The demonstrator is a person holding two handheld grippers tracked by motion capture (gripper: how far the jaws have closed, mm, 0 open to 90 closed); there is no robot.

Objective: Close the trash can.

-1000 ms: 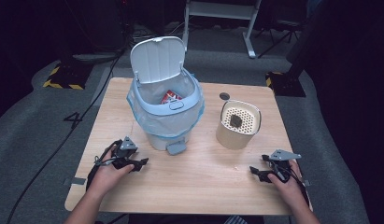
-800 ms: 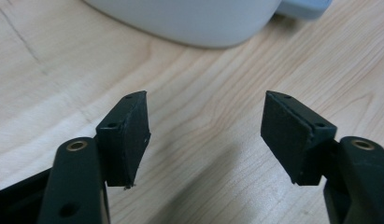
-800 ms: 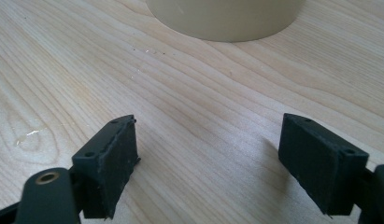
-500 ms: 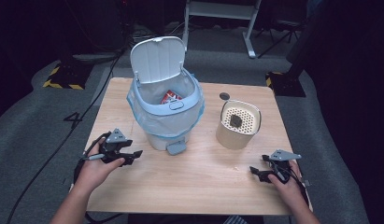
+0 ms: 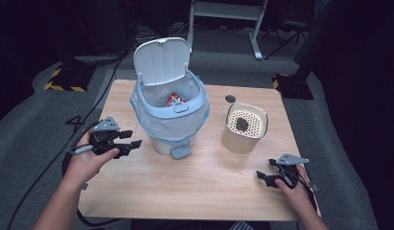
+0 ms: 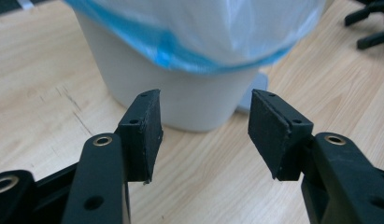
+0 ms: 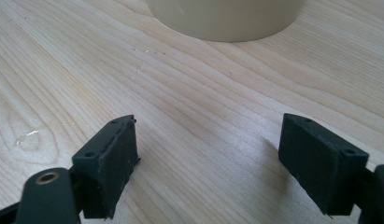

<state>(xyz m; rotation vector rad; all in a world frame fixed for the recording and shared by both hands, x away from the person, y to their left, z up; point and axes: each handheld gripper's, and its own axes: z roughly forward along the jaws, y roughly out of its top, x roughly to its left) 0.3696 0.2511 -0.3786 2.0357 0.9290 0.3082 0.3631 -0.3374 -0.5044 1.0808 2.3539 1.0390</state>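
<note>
Bin just ahead of your left gripper, nothing gripped

Your left gripper hangs above the table's left edge, its tips aimed at the lower wall of the bin, near it but apart. Its jaws have just been closing, yet they stand apart with nothing between them. Your right gripper rests low at the table's near right corner, jaws spread wide and empty, with the cream pot a little way ahead of it.

From above you see the bin's lid standing upright, a red packet inside the liner, the pedal at the foot, and a dark lump on the pot's perforated top. The left gripper view gives you the bin's white wall under the blue-edged liner, with the pedal peeking out behind the right-hand pad. The right gripper view shows bare wood grain between the pads and the pot's base at the top.

Your left hand wraps the gripper from behind, forearm angling in from the lower left. Your right hand lies on the table edge.
</note>
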